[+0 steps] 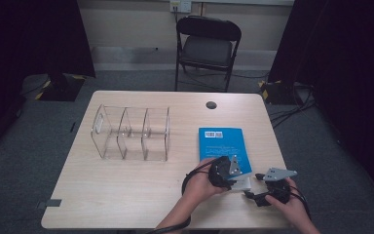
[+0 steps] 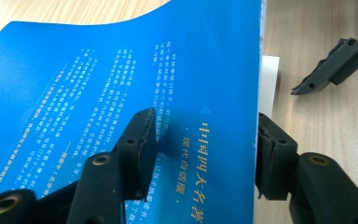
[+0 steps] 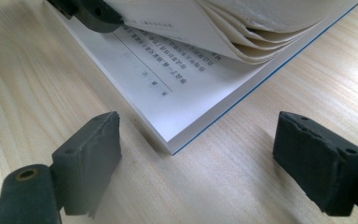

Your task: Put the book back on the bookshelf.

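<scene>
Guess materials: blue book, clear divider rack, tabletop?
Blue book: glossy paper cover that bends under the left tongs, matte white pages fanning. Clear divider rack: looks like acrylic, transparent with bright edges; could be glass. Tabletop: pale wood-grain surface, probably laminate, smooth and low-sheen.

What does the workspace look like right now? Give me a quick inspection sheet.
Surface: light wooden table with a dark round cable hole.
Job's things: blue book lying near the front right; its cover and front pages are lifted and bowed, with printed pages bare beneath.
Clutter: clear acrylic divider rack, standing empty left of the book.
Grippers: left claw straddles the lifted cover's edge, one jaw on the cover face, one past its edge; right claw open, facing the book's corner, holding nothing.
Cables: black lead loops from the left claw; more cables on the floor at far right.
Surroundings: black folding chair, dark curtains, grey carpet.
</scene>
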`<action>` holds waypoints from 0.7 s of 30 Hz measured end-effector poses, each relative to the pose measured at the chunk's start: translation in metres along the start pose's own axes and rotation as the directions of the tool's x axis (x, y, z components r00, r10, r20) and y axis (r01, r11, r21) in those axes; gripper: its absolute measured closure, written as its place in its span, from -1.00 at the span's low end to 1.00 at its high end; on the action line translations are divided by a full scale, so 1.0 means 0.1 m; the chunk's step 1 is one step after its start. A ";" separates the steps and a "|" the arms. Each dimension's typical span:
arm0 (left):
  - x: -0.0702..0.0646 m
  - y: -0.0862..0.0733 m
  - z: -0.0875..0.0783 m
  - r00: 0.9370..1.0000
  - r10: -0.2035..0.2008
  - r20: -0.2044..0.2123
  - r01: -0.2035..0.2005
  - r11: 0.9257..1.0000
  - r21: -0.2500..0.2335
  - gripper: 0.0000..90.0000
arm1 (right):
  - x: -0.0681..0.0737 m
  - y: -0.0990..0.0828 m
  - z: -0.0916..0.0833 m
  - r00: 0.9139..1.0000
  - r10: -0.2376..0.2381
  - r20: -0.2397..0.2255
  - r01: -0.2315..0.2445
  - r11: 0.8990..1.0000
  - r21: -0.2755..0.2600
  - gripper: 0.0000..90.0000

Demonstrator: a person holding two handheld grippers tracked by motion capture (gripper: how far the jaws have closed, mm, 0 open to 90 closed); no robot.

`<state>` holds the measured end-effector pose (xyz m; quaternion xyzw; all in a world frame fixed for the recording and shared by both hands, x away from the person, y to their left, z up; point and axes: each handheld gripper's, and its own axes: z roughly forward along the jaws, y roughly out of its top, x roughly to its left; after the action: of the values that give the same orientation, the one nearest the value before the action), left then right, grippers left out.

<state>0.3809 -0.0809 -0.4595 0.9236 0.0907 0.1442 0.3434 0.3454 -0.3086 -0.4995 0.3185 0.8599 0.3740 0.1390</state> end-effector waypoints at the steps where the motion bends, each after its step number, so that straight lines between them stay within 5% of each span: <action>1: 0.00 0.00 -0.01 1.000 -0.001 0.003 0.001 1.000 0.002 0.10 | 0.00 0.00 0.00 1.000 -0.001 0.000 0.001 1.000 -0.001 -0.68; 21: 0.01 0.12 -0.09 1.000 -0.011 0.019 0.010 0.998 0.060 0.44 | 0.00 0.00 0.00 1.000 0.000 0.000 0.000 1.000 0.000 -0.68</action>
<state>0.3797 -0.0839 -0.4448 0.9345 0.0965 0.1305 0.3169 0.3454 -0.3086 -0.4995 0.3186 0.8598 0.3739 0.1391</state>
